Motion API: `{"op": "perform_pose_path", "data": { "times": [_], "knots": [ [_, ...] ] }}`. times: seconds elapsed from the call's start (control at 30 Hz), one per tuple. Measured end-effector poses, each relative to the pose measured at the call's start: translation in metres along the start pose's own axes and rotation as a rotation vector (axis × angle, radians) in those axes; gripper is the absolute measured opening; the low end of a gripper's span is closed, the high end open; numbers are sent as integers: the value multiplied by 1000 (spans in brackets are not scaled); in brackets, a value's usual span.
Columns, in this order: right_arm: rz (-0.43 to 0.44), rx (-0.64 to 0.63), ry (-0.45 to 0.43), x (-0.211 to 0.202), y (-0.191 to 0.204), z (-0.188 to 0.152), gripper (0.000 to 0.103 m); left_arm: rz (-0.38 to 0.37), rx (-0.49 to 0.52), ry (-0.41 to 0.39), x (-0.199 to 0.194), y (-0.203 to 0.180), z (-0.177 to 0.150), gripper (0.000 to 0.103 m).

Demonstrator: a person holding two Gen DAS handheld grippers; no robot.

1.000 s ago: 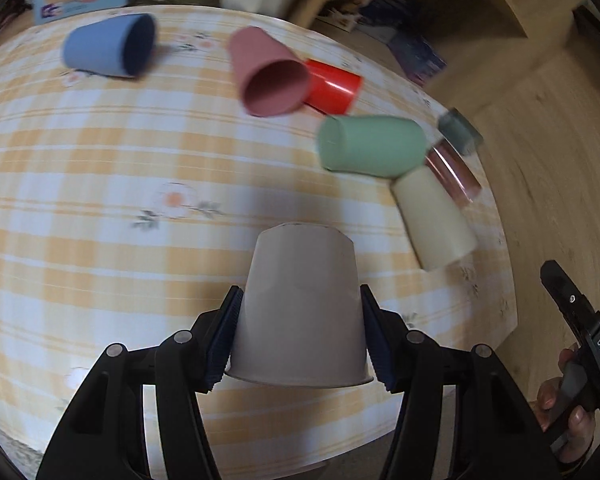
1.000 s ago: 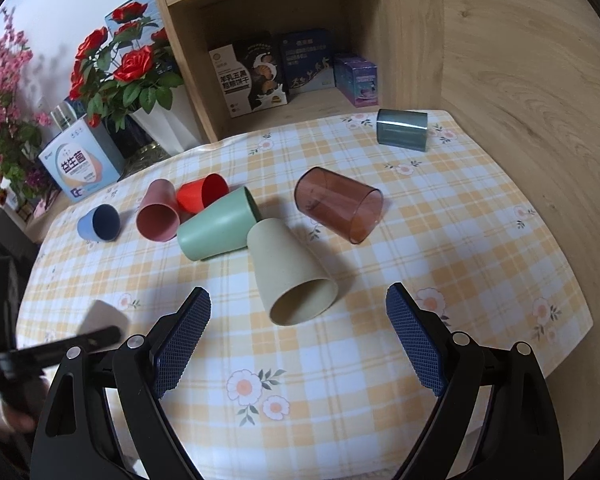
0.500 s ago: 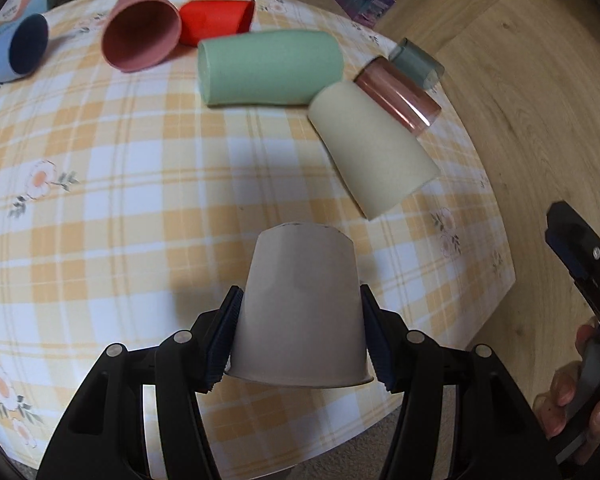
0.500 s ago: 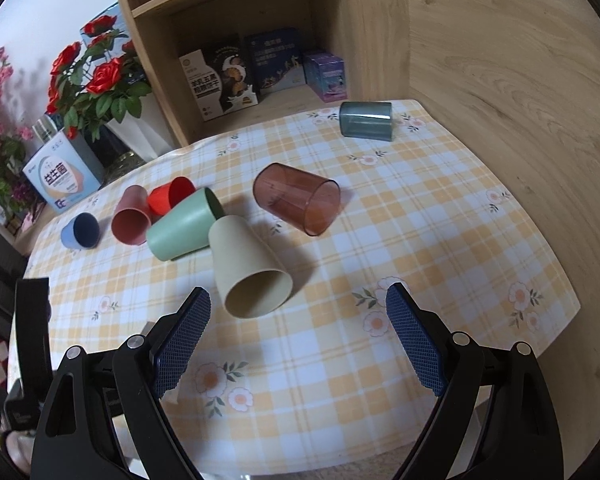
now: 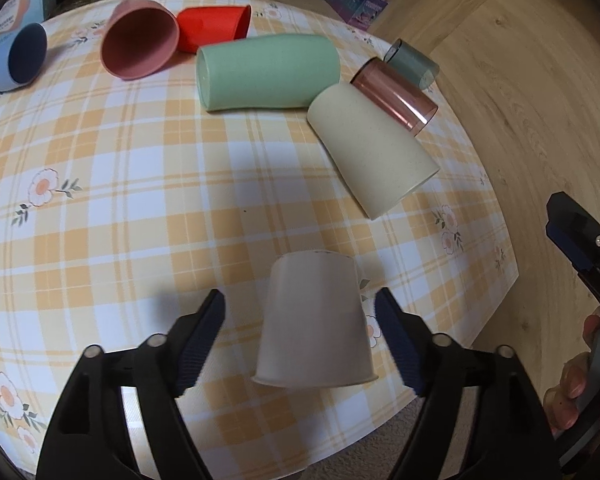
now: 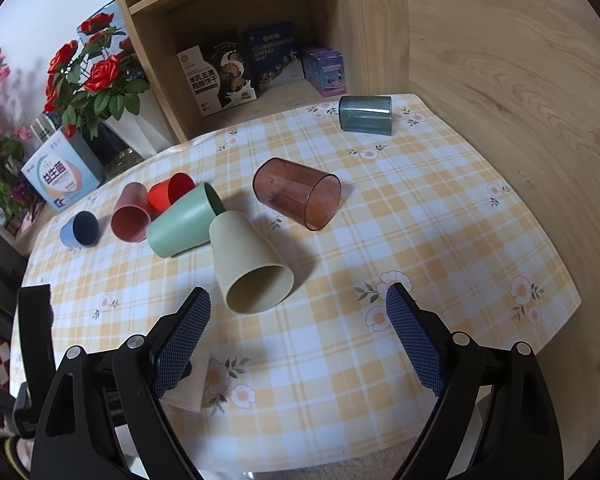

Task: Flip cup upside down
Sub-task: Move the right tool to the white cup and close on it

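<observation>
The fingers (image 5: 198, 340) of the left gripper (image 5: 300, 338) are spread wide, with clear gaps on both sides of the white cup (image 5: 314, 334) that stands mouth-down on the checked tablecloth (image 5: 140, 200) between them. The right gripper (image 6: 300, 340) is also spread, pinching nothing; just ahead of its fingers a cream cup (image 6: 250, 264) lies on its side, mouth toward them.

Both wrist views look down along their fingers, sharing the checked table (image 5: 148, 184).
</observation>
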State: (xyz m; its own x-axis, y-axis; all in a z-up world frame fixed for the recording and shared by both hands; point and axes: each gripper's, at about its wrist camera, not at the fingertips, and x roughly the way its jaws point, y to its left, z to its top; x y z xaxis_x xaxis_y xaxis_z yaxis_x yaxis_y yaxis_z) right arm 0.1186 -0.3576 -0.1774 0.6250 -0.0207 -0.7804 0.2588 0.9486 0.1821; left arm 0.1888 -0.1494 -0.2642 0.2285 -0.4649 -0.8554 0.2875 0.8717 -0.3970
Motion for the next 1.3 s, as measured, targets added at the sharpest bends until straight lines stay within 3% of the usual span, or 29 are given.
{"op": "perform_pose_path", "data": {
  "times": [0.27, 0.7, 0.97, 1.1, 1.3],
  "knots": [
    [6, 2, -6, -10, 1, 2, 86, 15, 31, -69, -27, -1, 2, 78],
    [83, -10, 3, -17, 22, 2, 87, 173, 33, -356, -110, 29, -1, 78],
    [162, -77, -1, -20, 47, 0, 87, 187, -2, -459, -149, 55, -12, 79],
    [160, -94, 0, -20, 52, 0, 87, 203, -36, -520, -173, 72, -17, 79],
    [166, -98, 33, -12, 56, -2, 87, 306, -55, -612, -204, 90, -26, 90]
  ]
}}
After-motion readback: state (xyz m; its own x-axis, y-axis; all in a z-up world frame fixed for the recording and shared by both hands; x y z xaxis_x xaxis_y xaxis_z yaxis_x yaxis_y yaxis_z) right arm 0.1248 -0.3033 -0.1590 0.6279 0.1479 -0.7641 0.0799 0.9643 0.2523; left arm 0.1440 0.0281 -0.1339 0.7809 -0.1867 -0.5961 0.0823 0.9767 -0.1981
